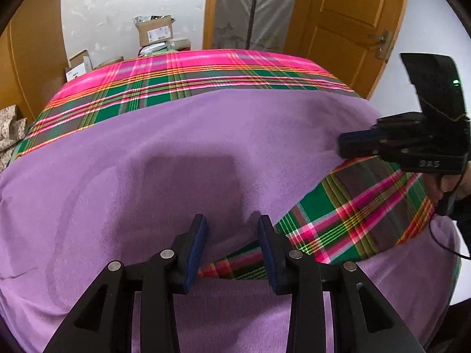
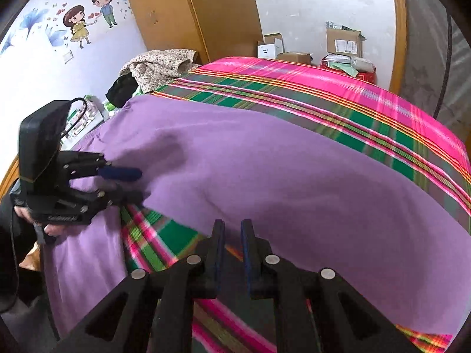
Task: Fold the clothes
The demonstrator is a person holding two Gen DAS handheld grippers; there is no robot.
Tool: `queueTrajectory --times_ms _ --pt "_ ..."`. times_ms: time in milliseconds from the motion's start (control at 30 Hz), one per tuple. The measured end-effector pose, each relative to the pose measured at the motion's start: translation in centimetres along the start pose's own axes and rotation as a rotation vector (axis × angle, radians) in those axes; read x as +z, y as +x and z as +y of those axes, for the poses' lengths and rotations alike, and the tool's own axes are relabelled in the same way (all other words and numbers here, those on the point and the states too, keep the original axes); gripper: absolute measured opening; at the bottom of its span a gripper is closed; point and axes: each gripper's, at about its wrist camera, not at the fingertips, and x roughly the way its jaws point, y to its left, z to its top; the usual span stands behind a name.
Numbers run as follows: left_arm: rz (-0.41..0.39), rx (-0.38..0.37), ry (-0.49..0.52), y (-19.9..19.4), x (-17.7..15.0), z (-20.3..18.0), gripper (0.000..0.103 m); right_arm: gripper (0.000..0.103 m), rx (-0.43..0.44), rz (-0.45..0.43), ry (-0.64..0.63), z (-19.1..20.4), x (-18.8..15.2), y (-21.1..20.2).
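Note:
A large purple garment (image 1: 176,147) (image 2: 265,161) lies spread over a bed covered by a pink and green plaid sheet (image 1: 176,79) (image 2: 323,88). My left gripper (image 1: 231,226) (image 2: 135,185) is open, its fingers straddling the garment's near edge where a strip of plaid shows. My right gripper (image 2: 232,229) (image 1: 343,144) has its fingers close together on the garment's edge at the right side. That edge is raised slightly off the sheet. A patch of plaid shows between the two grippers, with more purple cloth nearer me.
Cardboard boxes (image 1: 154,31) (image 2: 343,41) stand by the wall beyond the bed. A wooden door (image 1: 350,11) is at the back right and a wardrobe (image 2: 188,11) at the left. A pile of patterned cloth (image 2: 159,64) lies at the bed's far left corner.

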Motion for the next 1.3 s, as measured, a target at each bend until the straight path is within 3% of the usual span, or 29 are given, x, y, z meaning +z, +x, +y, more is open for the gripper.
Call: queueTrajectory --times_ms 67,300,500,700,800,1033,1300 --pt "0.003 -0.008 -0.003 -0.1 -0.1 0.2 0.037 0.012 -0.016 0.052 0.001 0.1 -0.2 1.2" --pt "0.006 0.005 -0.017 -0.4 -0.2 0.5 0.037 0.011 -0.025 0.070 -0.009 0.0 -1.9 -0.3" --pt "0.007 0.014 -0.026 -0.6 -0.3 0.7 0.037 0.011 -0.067 -0.015 0.069 -1.3 -0.7 -2.1" --pt "0.003 -0.002 -0.036 -1.2 -1.0 0.9 0.037 0.011 -0.137 0.002 0.202 -5.2 0.2 0.0" --pt "-0.002 0.003 -0.049 -1.9 -1.5 1.1 0.037 0.005 -0.155 -0.009 0.234 -6.5 0.2 -0.1" --pt "-0.077 0.038 -0.125 -5.3 -2.4 2.8 0.037 0.010 -0.217 -0.038 0.240 -6.2 0.9 -1.5" --pt "-0.131 0.107 -0.237 -9.4 -4.6 5.2 0.037 0.010 -0.265 0.025 0.289 -6.4 0.3 -0.7"
